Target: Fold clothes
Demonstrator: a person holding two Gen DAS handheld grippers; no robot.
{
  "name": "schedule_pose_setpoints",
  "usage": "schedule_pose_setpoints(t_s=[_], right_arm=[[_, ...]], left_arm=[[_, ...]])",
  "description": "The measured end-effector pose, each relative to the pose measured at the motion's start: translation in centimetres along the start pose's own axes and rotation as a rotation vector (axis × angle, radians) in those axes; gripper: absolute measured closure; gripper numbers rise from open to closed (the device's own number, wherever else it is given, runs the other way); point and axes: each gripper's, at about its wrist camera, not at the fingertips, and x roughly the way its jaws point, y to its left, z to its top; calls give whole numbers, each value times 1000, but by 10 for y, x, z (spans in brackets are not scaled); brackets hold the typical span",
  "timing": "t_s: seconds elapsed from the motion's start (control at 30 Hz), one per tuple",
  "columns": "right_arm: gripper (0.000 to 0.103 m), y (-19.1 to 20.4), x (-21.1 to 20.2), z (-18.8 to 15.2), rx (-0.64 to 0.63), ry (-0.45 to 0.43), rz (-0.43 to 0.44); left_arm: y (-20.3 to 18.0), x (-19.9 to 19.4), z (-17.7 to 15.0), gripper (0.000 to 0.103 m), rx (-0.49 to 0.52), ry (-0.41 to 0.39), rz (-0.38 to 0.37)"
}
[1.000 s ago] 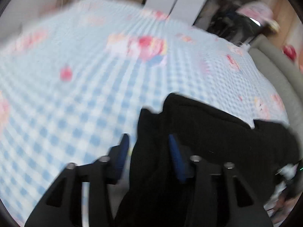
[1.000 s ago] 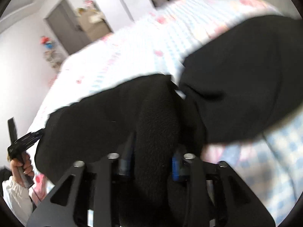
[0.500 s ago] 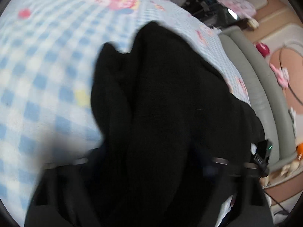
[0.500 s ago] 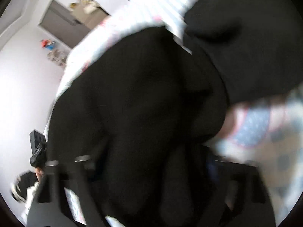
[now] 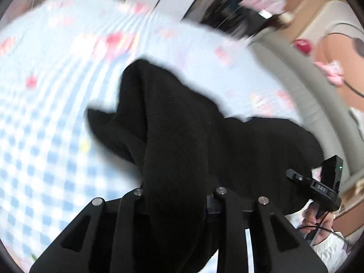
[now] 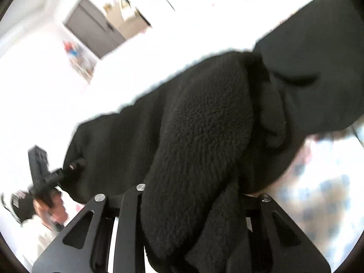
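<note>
I hold the black fleece garment (image 5: 177,141) clamped in the left gripper (image 5: 176,195) and in the right gripper (image 6: 193,195); its fabric fills the gap between each pair of fingers. The garment hangs above the blue checked bed (image 5: 45,118).
</note>
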Motion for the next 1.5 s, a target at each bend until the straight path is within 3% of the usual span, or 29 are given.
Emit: schedule_pose_setpoints(t_s=[0.13, 0.23, 0.33, 0.5, 0.63, 0.73, 0.77, 0.83, 0.93, 0.97, 1.03, 1.1, 1.2, 1.23, 1.27, 1.3, 1.37, 1.4, 1.43, 1.5], right_arm=[[79, 19, -67, 10, -45, -130, 37], [79, -2, -119, 32, 6, -182, 91], [79, -28, -169, 60, 40, -235, 104], [79, -53, -261, 122, -48, -355, 5], [79, -77, -324, 169, -108, -425, -108], [75, -126, -319, 204, -100, -384, -246], [72, -149, -312, 213, -83, -357, -299], [50, -218, -282, 221, 9, -263, -441], [54, -286, -262, 205, 165, -189, -552], [54, -303, -259, 199, 204, -181, -570], [50, -291, -273, 192, 158, -252, -559], [48, -267, -286, 187, 81, -316, -591], [47, -227, -312, 176, 3, -451, -709], [42, -215, -321, 172, -16, -500, -747], [39, -202, -330, 167, -35, -549, -786], [38, -192, -335, 163, -49, -577, -779], [38, -184, -323, 153, -42, -509, -514], [42, -182, -313, 149, -42, -458, -392], [42, -186, -290, 148, -53, -372, -342], [42, -194, -255, 147, -100, -267, -460]], left_arm=[[-66, -36, 13, 77, 79, -51, -72], [-110, -39, 32, 77, 101, -64, -158], [-164, -13, 60, 77, 142, -100, -251], [-248, 25, 100, 77, 177, -158, -396], [-299, 103, 135, 73, 110, -166, -486], [-304, 198, 128, 64, -29, -30, -481], [-303, 236, 116, 56, -68, 46, -456], [-296, 318, 79, 51, -115, 247, -363], [-289, 378, 37, 49, -95, 424, -281], [-286, 382, 32, 47, -90, 432, -283], [-280, 365, 41, 46, -82, 362, -324], [-274, 340, 57, 46, -67, 261, -304], [-278, 299, 80, 46, -32, 67, -232], [-285, 287, 87, 46, -16, 12, -236], [-291, 279, 92, 46, 1, -24, -259], [-302, 278, 97, 42, 26, -22, -333], [-332, 290, 109, 37, 86, 35, -459], [-344, 299, 111, 36, 115, 57, -482], [-354, 310, 111, 36, 145, 71, -478], [-370, 342, 103, 36, 169, 147, -430]])
